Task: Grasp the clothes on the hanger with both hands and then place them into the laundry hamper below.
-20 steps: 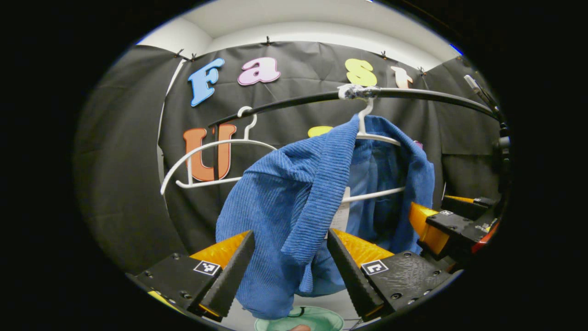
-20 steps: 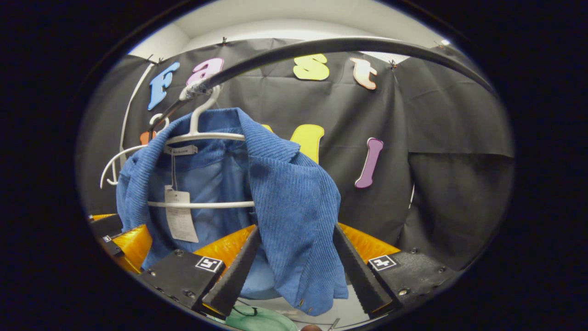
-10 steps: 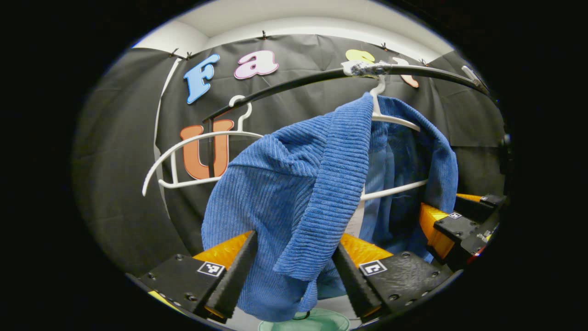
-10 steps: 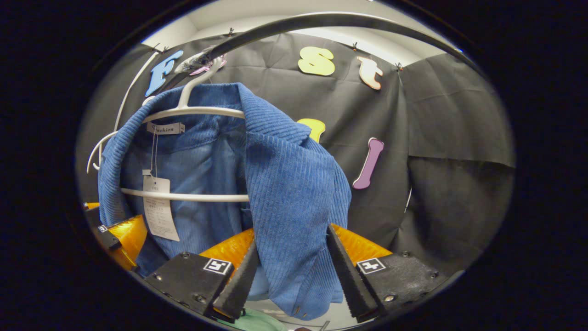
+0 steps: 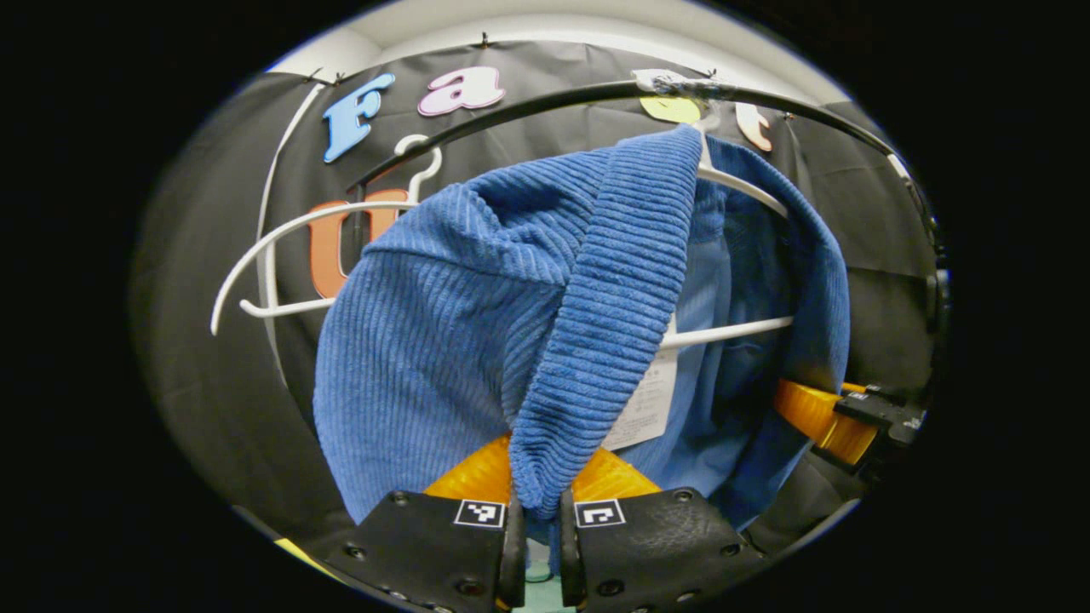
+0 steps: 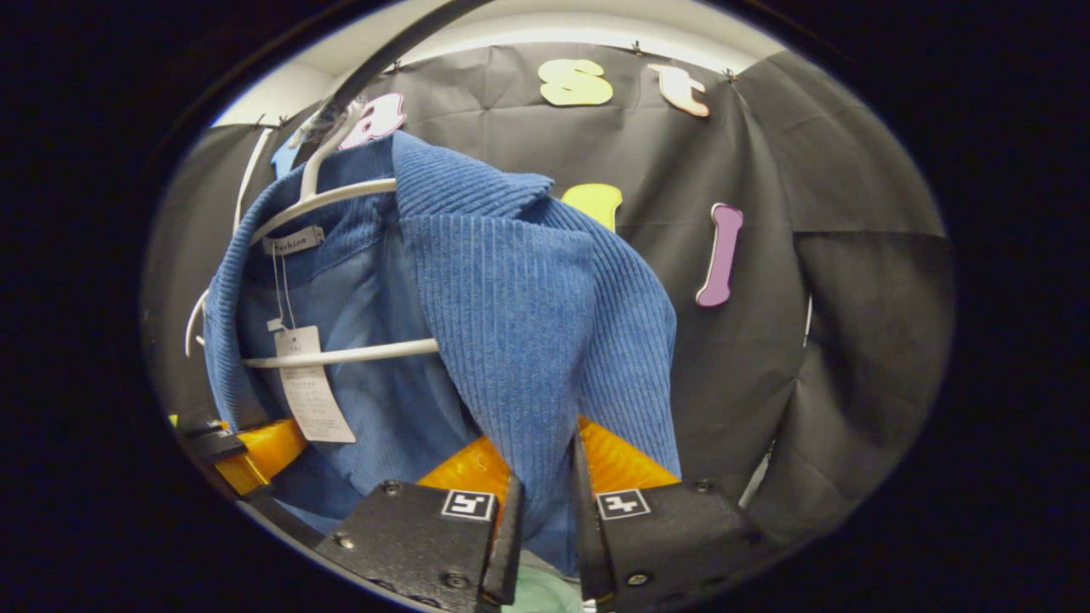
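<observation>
Two grips are on: the left gripper (image 5: 536, 532) has its fingers pinched tight on one hanging front edge of the blue corduroy jacket (image 5: 443, 315), and the right gripper (image 6: 545, 528) clamps the other. The jacket hangs on the white hanger (image 6: 341, 353) under the rail (image 5: 528, 106), each side held so it can probably lift off evenly toward the green hamper (image 6: 536, 592) below.

Blue corduroy jacket (image 5: 443, 323) draped on white hanger (image 6: 341, 353).
</observation>
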{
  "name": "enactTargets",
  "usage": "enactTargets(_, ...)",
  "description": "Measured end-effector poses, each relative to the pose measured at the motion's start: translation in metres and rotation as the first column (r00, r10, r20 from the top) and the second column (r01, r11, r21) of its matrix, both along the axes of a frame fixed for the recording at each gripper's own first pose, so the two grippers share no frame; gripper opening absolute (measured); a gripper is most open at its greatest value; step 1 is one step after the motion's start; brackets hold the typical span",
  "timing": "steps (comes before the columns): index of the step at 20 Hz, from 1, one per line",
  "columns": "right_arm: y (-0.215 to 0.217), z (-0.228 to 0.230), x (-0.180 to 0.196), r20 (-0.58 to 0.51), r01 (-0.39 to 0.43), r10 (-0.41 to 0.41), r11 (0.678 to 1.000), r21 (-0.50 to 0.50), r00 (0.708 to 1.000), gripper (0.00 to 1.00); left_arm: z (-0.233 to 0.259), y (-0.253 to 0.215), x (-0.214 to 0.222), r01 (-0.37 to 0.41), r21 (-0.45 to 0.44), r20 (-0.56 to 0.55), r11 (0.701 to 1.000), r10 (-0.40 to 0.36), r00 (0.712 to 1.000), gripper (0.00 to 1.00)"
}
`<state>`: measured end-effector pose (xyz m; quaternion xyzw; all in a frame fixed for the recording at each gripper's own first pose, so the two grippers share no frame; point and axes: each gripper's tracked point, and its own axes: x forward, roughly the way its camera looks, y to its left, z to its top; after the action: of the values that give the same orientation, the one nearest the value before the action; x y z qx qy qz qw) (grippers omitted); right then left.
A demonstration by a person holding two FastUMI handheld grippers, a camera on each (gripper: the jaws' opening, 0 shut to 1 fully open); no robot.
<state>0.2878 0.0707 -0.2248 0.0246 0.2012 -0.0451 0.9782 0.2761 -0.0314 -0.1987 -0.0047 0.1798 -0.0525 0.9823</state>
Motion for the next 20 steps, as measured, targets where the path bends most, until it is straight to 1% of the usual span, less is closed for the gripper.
enactTargets(1,0.0,0.001,-0.001,0.006,-0.009,0.009,1.0,0.024,1.0,0.28,0.0,0.0,0.0,0.007,-0.013,-0.011,1.0,-0.007,1.0,0.16)
enactTargets(2,0.002,0.003,-0.002,0.013,-0.035,0.034,0.997,0.064,0.999,0.18,0.0,-0.001,-0.001,0.02,-0.035,-0.027,0.999,-0.021,0.999,0.12)
enactTargets(3,0.002,0.005,-0.002,0.018,-0.058,0.057,0.993,0.104,0.998,0.16,-0.001,-0.001,-0.002,0.023,-0.058,-0.044,0.998,-0.026,0.999,0.07)
enactTargets(4,-0.001,0.006,-0.002,0.022,-0.084,0.082,0.986,0.143,0.996,0.12,0.0,-0.001,-0.002,0.032,-0.08,-0.055,0.996,-0.037,0.998,0.06)
enactTargets(6,-0.007,0.006,-0.003,0.016,-0.12,0.12,0.971,0.208,0.993,0.08,0.003,-0.001,-0.008,0.05,-0.099,-0.068,0.994,-0.057,0.996,0.07)
enactTargets(8,-0.013,0.01,-0.009,0.02,-0.152,0.153,0.949,0.276,0.988,0.07,0.011,0.001,-0.016,0.075,-0.096,-0.06,0.993,-0.081,0.995,0.06)
enactTargets(9,-0.018,0.012,-0.013,0.025,-0.154,0.154,0.94,0.304,0.988,0.07,0.015,0.001,-0.02,0.09,-0.104,-0.053,0.991,-0.096,0.994,0.06)
enactTargets(13,-0.04,0.026,-0.02,0.053,-0.14,0.129,0.917,0.373,0.99,0.07,0.035,0.007,-0.031,0.105,-0.153,-0.049,0.983,-0.114,0.992,0.06)
enactTargets(15,-0.04,0.029,-0.021,0.053,-0.15,0.141,0.903,0.404,0.989,0.07,0.045,0.013,-0.033,0.105,-0.184,-0.044,0.977,-0.115,0.992,0.07)
enactTargets(17,-0.035,0.028,-0.022,0.035,-0.165,0.169,0.866,0.472,0.985,0.07,0.055,0.019,-0.034,0.102,-0.228,-0.046,0.968,-0.116,0.992,0.06)
enactTargets(19,-0.032,0.028,-0.019,0.021,-0.175,0.197,0.812,0.557,0.98,0.07,0.064,0.025,-0.034,0.101,-0.251,-0.044,0.963,-0.115,0.992,0.07)
enactTargets(20,-0.033,0.026,-0.015,0.013,-0.176,0.208,0.793,0.584,0.978,0.07,0.067,0.028,-0.034,0.101,-0.265,-0.045,0.959,-0.117,0.992,0.07)
